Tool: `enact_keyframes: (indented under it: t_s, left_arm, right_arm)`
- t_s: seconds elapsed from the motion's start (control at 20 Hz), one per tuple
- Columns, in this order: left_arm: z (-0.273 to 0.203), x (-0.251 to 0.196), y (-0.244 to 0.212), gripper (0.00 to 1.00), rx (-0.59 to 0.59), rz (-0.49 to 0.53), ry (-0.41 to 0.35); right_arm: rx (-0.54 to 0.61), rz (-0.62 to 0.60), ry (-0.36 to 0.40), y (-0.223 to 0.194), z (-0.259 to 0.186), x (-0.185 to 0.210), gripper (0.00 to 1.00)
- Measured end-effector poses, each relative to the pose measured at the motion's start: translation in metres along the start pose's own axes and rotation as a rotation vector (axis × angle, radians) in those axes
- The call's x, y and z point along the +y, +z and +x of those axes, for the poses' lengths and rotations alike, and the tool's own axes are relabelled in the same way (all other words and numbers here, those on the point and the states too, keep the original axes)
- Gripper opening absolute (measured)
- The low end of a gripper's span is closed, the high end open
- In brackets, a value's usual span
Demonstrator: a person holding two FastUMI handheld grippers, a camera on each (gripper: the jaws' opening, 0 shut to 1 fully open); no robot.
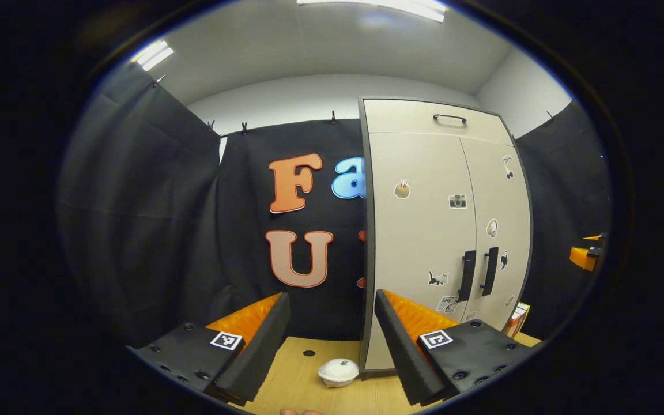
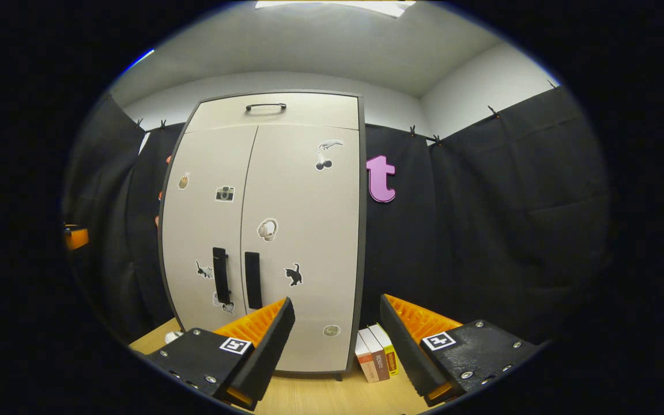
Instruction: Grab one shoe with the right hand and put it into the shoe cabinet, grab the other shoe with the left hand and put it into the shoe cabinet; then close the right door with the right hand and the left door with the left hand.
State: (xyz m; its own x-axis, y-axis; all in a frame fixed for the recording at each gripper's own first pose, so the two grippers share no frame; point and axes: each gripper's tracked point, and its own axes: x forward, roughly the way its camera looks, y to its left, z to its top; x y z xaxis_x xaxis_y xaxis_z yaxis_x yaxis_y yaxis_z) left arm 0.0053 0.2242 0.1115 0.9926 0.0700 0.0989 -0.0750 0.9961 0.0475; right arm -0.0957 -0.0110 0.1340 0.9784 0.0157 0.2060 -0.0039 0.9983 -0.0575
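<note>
The pale shoe cabinet (image 1: 424, 230) stands on the wooden table, right of centre in the left gripper view, and its two doors sit flush. It faces the right gripper view (image 2: 286, 230), where two black handles (image 2: 237, 279) meet at the middle seam. My left gripper (image 1: 332, 300) is open with nothing between its fingers, and it points at the cabinet's left edge. My right gripper (image 2: 338, 302) is open and holds nothing, level with the cabinet's right side. Each gripper also appears as an orange patch at the edge of the other's view (image 1: 588, 253) (image 2: 75, 236).
A small white rounded object (image 1: 338, 372) lies on the table (image 1: 291, 380) by the cabinet's left foot. Up to three books (image 2: 375, 360) stand against the cabinet's right side. Black cloth walls close the booth behind and on both sides.
</note>
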Motion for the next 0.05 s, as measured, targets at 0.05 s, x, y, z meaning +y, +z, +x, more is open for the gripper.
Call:
enact_keyframes:
  t_s: [0.05]
  left_arm:
    - [-0.0030, 0.0063, 0.0000, 0.94, -0.002, 0.001, 0.003]
  right_arm:
    - [-0.002, 0.001, 0.003, 0.0012, -0.0012, 0.0057, 0.92]
